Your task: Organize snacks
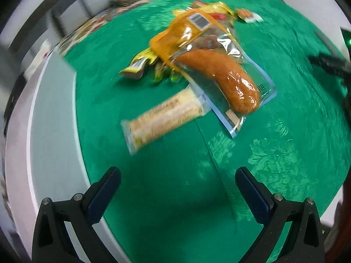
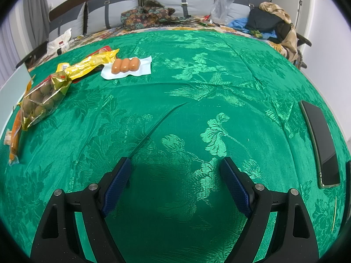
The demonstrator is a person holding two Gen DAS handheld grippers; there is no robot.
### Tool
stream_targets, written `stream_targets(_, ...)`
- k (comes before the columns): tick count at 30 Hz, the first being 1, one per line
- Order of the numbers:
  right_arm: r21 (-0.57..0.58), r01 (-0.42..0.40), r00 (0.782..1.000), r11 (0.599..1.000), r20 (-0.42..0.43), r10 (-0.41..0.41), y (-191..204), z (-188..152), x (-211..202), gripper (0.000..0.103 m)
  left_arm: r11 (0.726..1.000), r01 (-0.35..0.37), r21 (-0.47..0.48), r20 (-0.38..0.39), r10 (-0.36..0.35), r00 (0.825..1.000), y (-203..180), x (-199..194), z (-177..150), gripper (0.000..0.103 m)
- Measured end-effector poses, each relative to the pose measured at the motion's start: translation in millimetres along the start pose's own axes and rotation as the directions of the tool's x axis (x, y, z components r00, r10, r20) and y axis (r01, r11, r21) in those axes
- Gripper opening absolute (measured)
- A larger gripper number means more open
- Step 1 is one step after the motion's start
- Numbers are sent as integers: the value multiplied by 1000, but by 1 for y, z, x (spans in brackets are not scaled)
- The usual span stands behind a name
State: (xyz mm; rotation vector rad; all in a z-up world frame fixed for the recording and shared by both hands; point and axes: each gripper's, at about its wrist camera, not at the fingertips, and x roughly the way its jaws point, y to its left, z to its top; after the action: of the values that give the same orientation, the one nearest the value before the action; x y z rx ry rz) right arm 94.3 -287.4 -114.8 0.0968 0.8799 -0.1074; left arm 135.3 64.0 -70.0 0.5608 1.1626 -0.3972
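Left gripper (image 1: 177,188), jaws apart and empty, is hovering short of the bar (image 1: 163,118); slick overlapping sausage pack (image 1: 221,79) risks dragging. Right gripper (image 2: 175,175) likewise gaping, idle.

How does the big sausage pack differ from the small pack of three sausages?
The big sausage pack holds one long curved sausage under an orange header and overlaps other snacks; the small sausage pack holds three short ones on white backing and lies nearly apart. Both lie flat on the green cloth.
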Motion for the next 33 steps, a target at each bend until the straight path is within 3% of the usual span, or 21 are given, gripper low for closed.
stream_targets(5, 1, -1, 1000, 1000, 0, 1, 0, 0, 0, 87, 997, -48, 63, -27, 49, 998, 9, 22, 29, 103)
stream_targets(10, 1, -1, 1000, 1000, 0, 1, 0, 0, 0, 87, 994, -88, -69, 3, 88, 996, 32, 39, 56, 103)
stream_targets(14, 1, -1, 1000, 1000, 0, 1, 0, 0, 0, 87, 991, -28, -134, 26, 31, 999, 39, 51, 61, 103)
stream_targets(17, 1, -1, 1000, 1000, 0, 1, 0, 0, 0, 87, 986, 68, -154, 21, -65, 998, 42, 54, 57, 101)
stream_targets(19, 1, -1, 1000, 1000, 0, 1, 0, 0, 0, 87, 974, 148, -170, 31, -145, 989, 43, 52, 51, 86)
stream_targets(20, 1, -1, 1000, 1000, 0, 1, 0, 0, 0, 87, 976, 150, -161, 35, -146, 989, 42, 50, 49, 82)
stream_targets(22, 1, -1, 1000, 1000, 0, 1, 0, 0, 0, 87, 978, 151, -145, 50, -146, 988, 39, 43, 45, 52)
stream_targets(24, 1, 0, 1000, 1000, 0, 0, 0, 0, 0, 87, 972, 147, -183, 40, -142, 989, 40, 37, 40, 31)
stream_targets(25, 1, 0, 1000, 1000, 0, 0, 0, 0, 0, 87, 966, 145, -212, 33, -141, 989, 41, 36, 36, 30)
stream_targets(30, 1, 0, 1000, 1000, 0, 0, 0, 0, 0, 87, 918, 163, -360, 30, -164, 986, 22, 19, -8, 31)
stream_targets(32, 1, 0, 1000, 1000, 0, 0, 0, 0, 0, 87, 910, 175, -377, 58, -166, 984, 11, 13, -24, 46)
stream_targets(33, 1, 0, 1000, 1000, 0, 0, 0, 0, 0, 87, 910, 163, -382, 79, -144, 986, 5, 12, -28, 67)
